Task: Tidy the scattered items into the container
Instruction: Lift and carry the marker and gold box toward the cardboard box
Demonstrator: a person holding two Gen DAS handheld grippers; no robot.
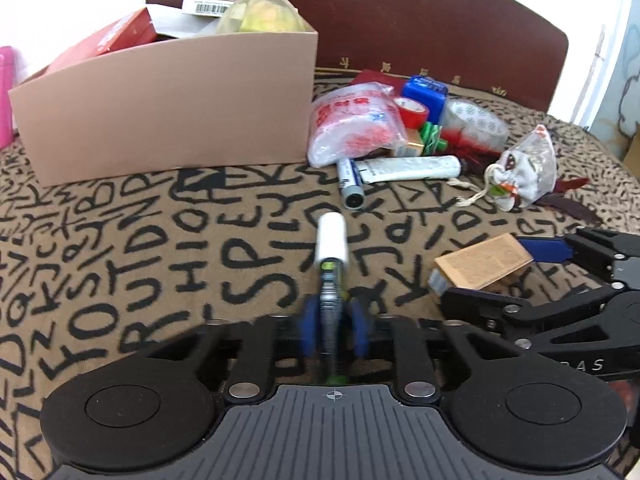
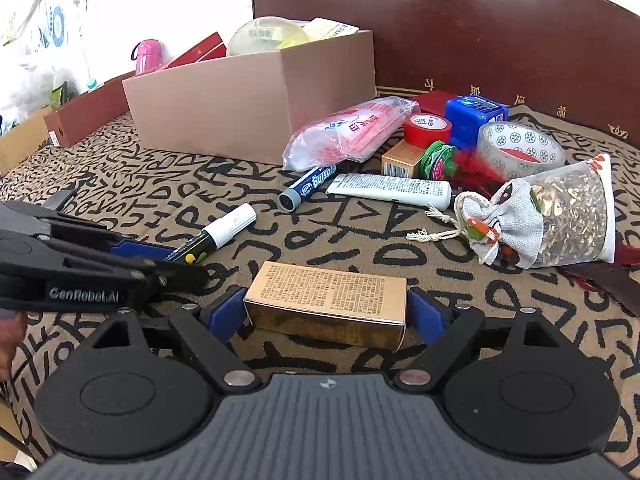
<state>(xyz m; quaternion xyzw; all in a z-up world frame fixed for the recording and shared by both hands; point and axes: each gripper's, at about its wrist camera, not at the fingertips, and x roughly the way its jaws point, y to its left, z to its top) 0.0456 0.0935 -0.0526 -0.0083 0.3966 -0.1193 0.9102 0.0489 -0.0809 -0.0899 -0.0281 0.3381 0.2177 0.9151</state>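
My left gripper (image 1: 334,320) is shut on a marker with a white cap (image 1: 331,252), which points forward over the patterned bedspread; it also shows in the right wrist view (image 2: 218,234). My right gripper (image 2: 326,308) is shut on a gold box (image 2: 328,304) at its two ends; the box also shows in the left wrist view (image 1: 482,266). The cardboard box (image 1: 168,108) stands at the back left, holding a red box, papers and a clear dome lid. It also shows in the right wrist view (image 2: 248,100).
Loose items lie right of the box: a red-printed plastic bag (image 2: 348,132), a blue marker (image 2: 306,188), a white tube (image 2: 392,190), red tape (image 2: 428,128), clear tape (image 2: 520,148), a blue box (image 2: 474,116), a cloth pouch (image 2: 552,216). A dark headboard (image 2: 480,28) stands behind.
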